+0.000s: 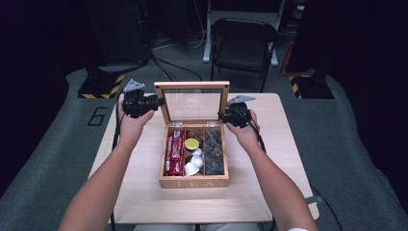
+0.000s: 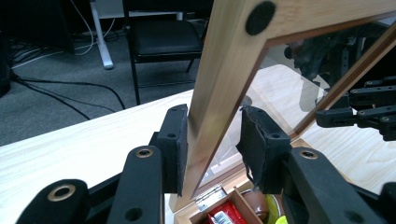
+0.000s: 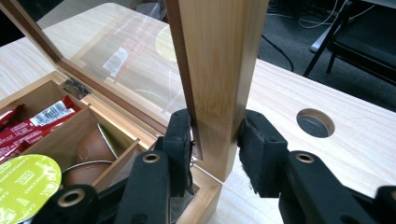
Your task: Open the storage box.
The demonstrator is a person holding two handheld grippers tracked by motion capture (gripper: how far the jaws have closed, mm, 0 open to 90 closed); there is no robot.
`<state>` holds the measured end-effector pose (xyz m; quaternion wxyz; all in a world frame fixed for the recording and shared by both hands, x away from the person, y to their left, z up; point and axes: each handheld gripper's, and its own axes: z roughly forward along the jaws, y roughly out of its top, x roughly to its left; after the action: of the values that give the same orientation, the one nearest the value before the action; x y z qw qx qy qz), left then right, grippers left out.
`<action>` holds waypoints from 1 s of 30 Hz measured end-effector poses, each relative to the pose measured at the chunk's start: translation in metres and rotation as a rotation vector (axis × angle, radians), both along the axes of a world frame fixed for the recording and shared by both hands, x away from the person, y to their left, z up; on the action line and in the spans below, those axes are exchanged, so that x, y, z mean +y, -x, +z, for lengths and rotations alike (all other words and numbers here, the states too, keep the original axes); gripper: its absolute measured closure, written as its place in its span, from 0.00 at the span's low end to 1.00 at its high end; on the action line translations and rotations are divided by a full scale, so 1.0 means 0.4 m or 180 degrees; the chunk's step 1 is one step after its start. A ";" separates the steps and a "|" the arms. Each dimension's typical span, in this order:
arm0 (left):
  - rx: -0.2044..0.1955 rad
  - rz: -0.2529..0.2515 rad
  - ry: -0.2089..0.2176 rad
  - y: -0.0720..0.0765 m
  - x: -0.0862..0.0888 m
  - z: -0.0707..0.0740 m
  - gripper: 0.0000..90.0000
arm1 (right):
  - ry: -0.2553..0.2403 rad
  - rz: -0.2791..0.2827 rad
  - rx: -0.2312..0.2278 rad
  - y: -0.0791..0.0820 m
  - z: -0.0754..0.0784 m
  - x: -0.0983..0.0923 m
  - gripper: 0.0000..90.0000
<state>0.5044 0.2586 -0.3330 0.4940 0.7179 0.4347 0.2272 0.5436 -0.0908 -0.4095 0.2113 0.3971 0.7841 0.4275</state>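
Both grippers clamped on upright glass lid [image 1: 195,101] of tea box [image 1: 194,182] mid-desk [image 1: 269,192]: left gripper [image 2: 212,144] on its left frame edge, right gripper [image 3: 215,144] on its right.

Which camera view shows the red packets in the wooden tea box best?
The high view: the red packets fill the wooden tea box's left compartment. The right gripper view shows part of them at its left edge; the left gripper view, one red corner at the bottom.
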 end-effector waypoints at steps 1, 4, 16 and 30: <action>-0.0001 0.0007 0.0010 0.000 0.003 0.000 0.69 | 0.0014 0.0011 -0.0007 -0.002 0.001 0.000 0.72; 0.0000 0.0018 0.0004 0.003 0.010 0.002 0.68 | 0.0022 -0.0009 -0.0002 -0.005 0.002 0.002 0.72; 0.0025 -0.0060 0.0037 0.030 0.015 0.016 0.67 | -0.0028 -0.0066 0.0057 -0.025 0.003 0.003 0.72; 0.0024 -0.0114 0.0026 0.049 0.008 0.007 0.66 | -0.0124 -0.0159 0.0115 -0.053 -0.004 0.005 0.73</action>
<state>0.4848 0.2620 -0.3301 0.4993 0.7244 0.4245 0.2139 0.5646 -0.0890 -0.4113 0.2000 0.4283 0.7692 0.4300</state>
